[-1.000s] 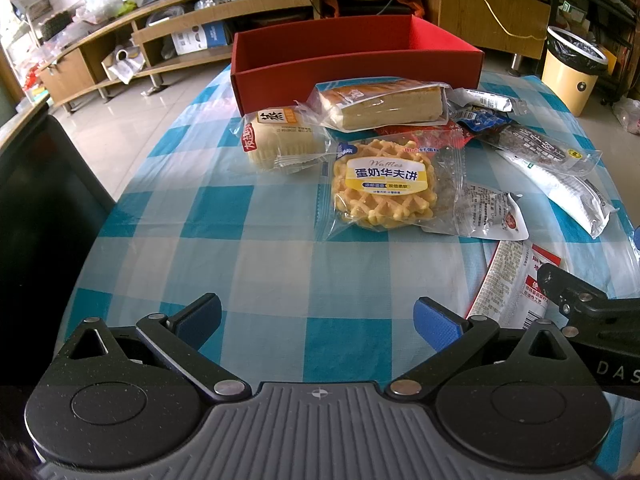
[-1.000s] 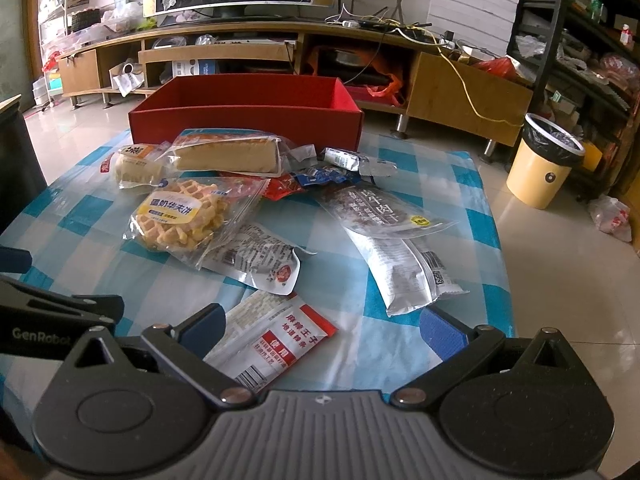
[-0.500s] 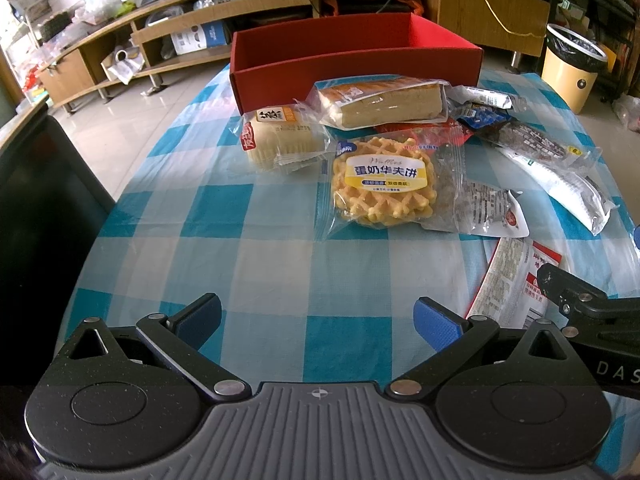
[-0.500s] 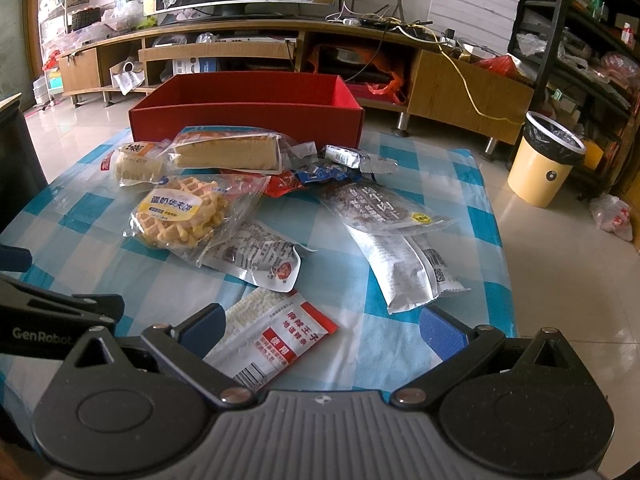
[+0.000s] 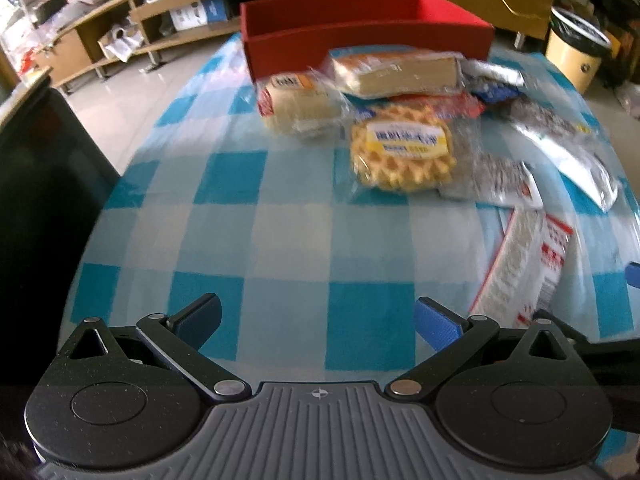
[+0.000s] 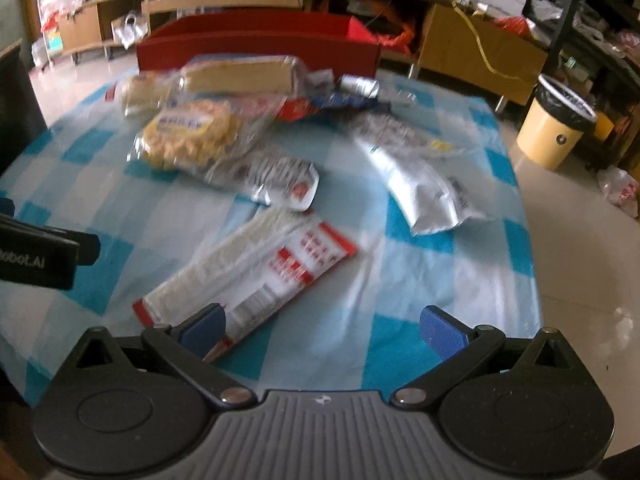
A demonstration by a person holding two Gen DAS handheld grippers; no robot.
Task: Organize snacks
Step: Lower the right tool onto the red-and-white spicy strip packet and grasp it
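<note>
Right wrist view: both grippers' jaws wide open, empty; red-white packet [image 6: 256, 272] lies just ahead. Slick flat wrapper may slip when pinched.

bare checked cloth [image 5: 256, 240] lies open ahead of my left claw [image 5: 316, 320]; the snack pile [image 5: 400, 152] blocks the red box [image 5: 360, 36].

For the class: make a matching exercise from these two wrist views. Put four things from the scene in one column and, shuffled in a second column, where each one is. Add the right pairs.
Things
1. red box
2. waffle packet
3. red-and-white packet
4. yellow bin

Places
A. on the floor, off the table's right side
B. nearest the right gripper, partly behind its left finger
C. at the table's far edge, behind the snacks
D. mid-table, in front of the long cake packet

Pairs: 1-C, 2-D, 3-B, 4-A
</note>
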